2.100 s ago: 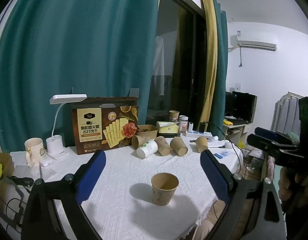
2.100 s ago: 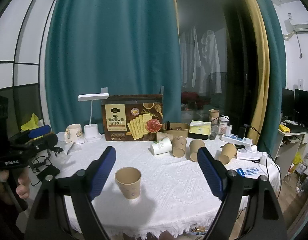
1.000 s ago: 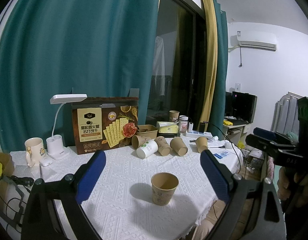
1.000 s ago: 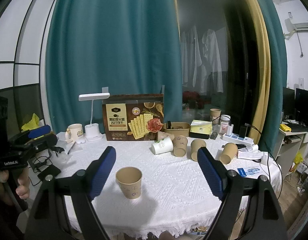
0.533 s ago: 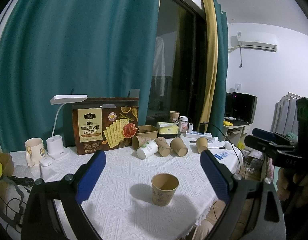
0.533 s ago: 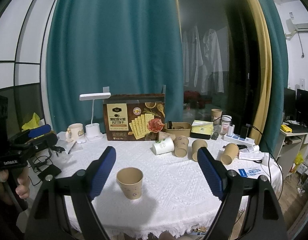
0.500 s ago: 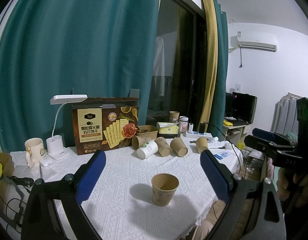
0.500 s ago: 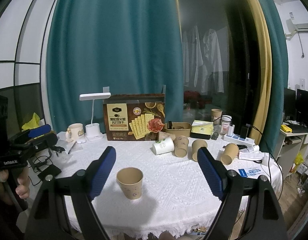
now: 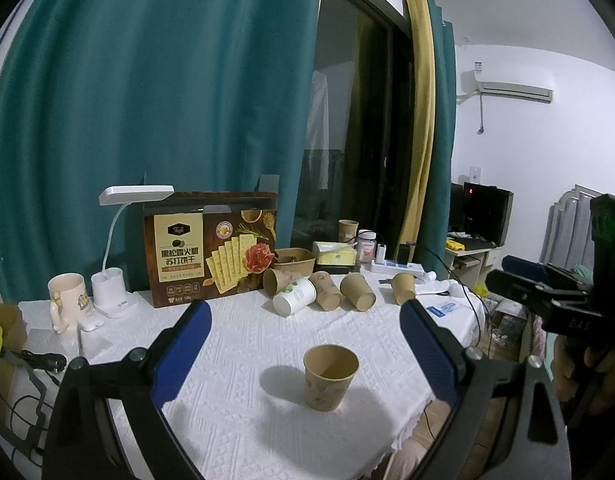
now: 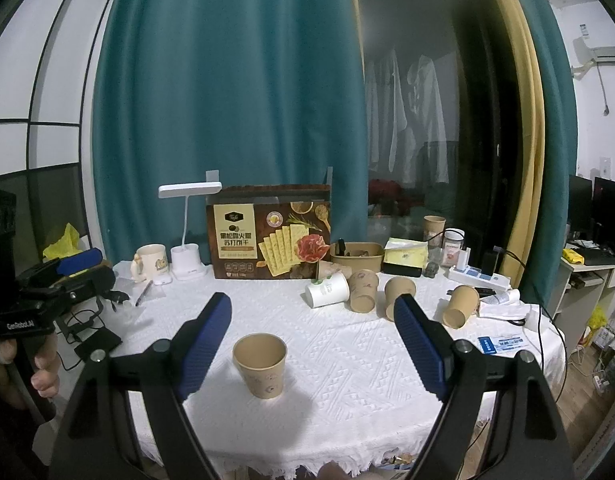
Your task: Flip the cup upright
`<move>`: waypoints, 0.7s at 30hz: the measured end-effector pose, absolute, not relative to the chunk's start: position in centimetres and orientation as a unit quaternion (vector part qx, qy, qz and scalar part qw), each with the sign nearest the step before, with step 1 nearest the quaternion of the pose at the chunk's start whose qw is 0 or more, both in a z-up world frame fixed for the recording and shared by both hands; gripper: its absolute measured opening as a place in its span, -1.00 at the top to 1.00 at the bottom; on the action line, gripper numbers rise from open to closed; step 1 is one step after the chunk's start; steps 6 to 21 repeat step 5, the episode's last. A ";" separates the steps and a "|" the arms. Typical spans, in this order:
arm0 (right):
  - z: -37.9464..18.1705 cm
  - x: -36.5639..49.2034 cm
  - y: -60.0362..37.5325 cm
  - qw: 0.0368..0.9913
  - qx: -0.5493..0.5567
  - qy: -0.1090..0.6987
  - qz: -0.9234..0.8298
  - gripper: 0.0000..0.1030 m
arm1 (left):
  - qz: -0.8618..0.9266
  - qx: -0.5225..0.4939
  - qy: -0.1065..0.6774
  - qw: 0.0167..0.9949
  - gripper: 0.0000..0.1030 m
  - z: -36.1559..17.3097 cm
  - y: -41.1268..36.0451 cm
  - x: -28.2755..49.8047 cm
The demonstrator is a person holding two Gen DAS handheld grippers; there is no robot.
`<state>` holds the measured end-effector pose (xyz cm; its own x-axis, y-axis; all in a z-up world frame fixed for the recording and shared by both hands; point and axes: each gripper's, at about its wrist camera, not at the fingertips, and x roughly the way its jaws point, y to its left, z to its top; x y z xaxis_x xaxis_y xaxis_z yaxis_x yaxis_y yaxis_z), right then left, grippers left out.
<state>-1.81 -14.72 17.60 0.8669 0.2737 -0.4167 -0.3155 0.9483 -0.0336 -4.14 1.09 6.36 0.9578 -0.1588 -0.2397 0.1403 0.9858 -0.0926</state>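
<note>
Brown paper cup point(image 9: 330, 376) stands mouth-up near the table's point(image 10: 347, 364) front edge, so its flip looks done, with left gripper point(image 9: 303, 344) and right gripper point(image 10: 312, 342) both spread wide and empty, and next likely comes the tipped cups point(image 10: 391, 294) at one o'clock.

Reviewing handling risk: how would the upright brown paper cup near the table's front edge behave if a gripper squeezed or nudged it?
The paper cup looks thin-walled and empty, so probably light and easily crushed. Standing on its narrower base, a nudge could tip it.
</note>
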 end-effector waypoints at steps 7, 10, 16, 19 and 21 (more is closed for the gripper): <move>17.4 -1.7 -14.7 0.964 -0.051 0.210 0.153 -0.58 | -0.072 -0.038 0.123 0.989 -0.85 6.1 0.9 -4.1; 17.4 -1.7 -14.7 0.964 -0.051 0.210 0.153 -0.58 | -0.072 -0.038 0.123 0.989 -0.85 6.1 0.9 -4.1; 17.4 -1.7 -14.7 0.964 -0.051 0.210 0.153 -0.58 | -0.072 -0.038 0.123 0.989 -0.85 6.1 0.9 -4.1; 17.4 -1.7 -14.7 0.964 -0.051 0.210 0.153 -0.58 | -0.072 -0.038 0.123 0.989 -0.85 6.1 0.9 -4.1; 17.4 -1.7 -14.7 0.964 -0.051 0.210 0.153 -0.58 | -0.072 -0.038 0.123 0.989 -0.85 6.1 0.9 -4.1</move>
